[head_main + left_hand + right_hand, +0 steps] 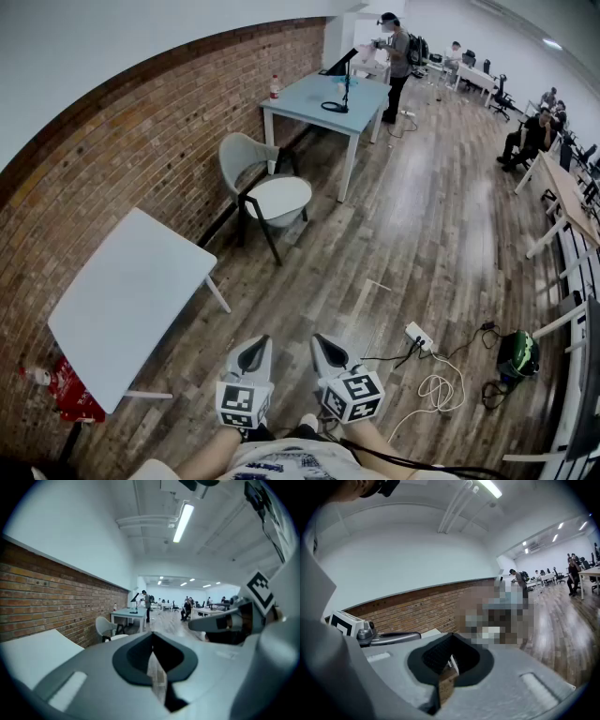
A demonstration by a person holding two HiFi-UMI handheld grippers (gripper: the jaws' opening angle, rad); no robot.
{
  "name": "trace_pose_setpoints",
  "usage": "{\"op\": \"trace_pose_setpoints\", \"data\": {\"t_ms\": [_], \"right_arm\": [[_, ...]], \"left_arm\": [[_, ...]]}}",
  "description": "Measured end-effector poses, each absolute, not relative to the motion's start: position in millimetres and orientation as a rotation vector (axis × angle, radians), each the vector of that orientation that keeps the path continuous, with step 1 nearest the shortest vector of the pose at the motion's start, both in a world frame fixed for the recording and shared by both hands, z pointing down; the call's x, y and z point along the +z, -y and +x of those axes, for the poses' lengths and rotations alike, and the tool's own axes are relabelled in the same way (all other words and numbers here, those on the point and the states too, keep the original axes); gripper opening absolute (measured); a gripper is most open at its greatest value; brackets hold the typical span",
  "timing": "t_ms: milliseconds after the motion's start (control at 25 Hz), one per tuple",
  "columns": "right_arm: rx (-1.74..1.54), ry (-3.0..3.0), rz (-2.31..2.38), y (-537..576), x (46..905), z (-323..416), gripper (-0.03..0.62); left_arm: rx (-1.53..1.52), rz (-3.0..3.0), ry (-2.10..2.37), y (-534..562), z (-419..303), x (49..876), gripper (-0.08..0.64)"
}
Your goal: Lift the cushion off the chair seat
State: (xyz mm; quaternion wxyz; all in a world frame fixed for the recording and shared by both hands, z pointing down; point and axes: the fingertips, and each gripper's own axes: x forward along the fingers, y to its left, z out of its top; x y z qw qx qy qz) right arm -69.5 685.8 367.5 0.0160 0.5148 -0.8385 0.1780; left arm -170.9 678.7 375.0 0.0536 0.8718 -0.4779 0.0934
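Left tongs (254,347) and right tongs (327,347): side by side at 6 o'clock in the head view, just above the wooden floor (394,253). Both are clenched, jaws met, with nothing between them.

Cushion (278,197): white, lying flat on the seat of the chair (246,155). It is at about 12 o'clock from the tongs and well apart from them.

Chair: pale shell, dark legs, back toward the brick wall (112,159).

White surface (122,300): bare top, at 10 o'clock from the left tongs, along the wall.

Blue surface (319,94): beyond the chair at 12 o'clock, carrying a bottle (275,86).

Power strip (419,336): on the floor at 3 o'clock from the right tongs, with a white cable coiled near it.

Green object (517,354): farther out at 3 o'clock, possibly a bag.
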Motion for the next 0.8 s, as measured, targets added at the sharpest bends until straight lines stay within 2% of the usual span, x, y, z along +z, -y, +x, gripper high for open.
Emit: {"op": "trace_pose_setpoints", "data": {"t_ms": [480,800], "right_arm": [[0.534,2.586,1.635,-702,362,-56,-0.002],[0.531,2.599,1.637,-719,363,-28,-0.002]], "left_arm": [[0.281,2.638,1.498,-691,-171,369,-0.009],[0.303,2.635,1.486,-705,-146,380,-0.009]]}}
